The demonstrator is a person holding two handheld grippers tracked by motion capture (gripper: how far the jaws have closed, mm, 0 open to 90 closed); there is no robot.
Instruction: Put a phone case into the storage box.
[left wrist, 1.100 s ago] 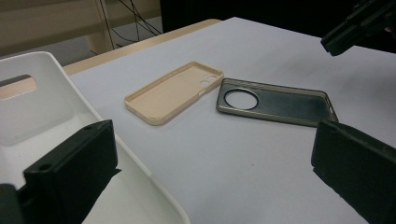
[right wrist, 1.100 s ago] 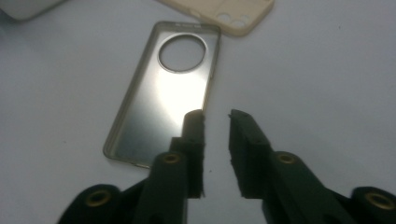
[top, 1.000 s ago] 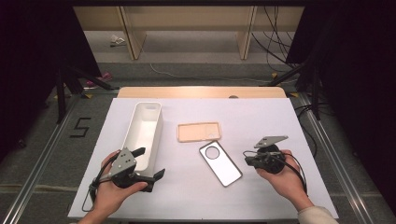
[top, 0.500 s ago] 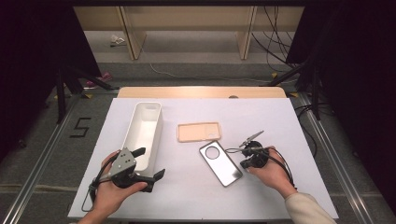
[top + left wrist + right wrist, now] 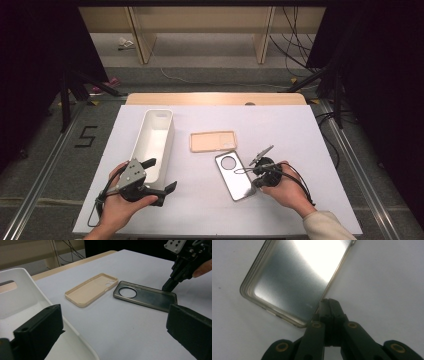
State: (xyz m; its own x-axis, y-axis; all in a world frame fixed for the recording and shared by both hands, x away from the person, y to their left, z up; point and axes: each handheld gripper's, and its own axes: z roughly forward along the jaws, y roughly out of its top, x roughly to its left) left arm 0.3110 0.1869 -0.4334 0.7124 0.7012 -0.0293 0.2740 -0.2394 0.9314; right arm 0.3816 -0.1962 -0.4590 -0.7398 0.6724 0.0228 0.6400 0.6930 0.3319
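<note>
Dark translucent plastic phone case flat on white table
Right gripper closed empty at its 3 o'clock edge; left gripper spread wide.

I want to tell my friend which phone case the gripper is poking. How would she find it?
Start at the long white bin on the white table. Two phone cases lie beside it. It is the dark see-through case with one big round hole, nearer the person than the beige case, with the right gripper at its edge.

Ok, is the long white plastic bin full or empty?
Empty. The high view looks straight into the long white plastic bin and shows bare white floor; the beige phone case and the smoky grey phone case lie outside on the table.
</note>
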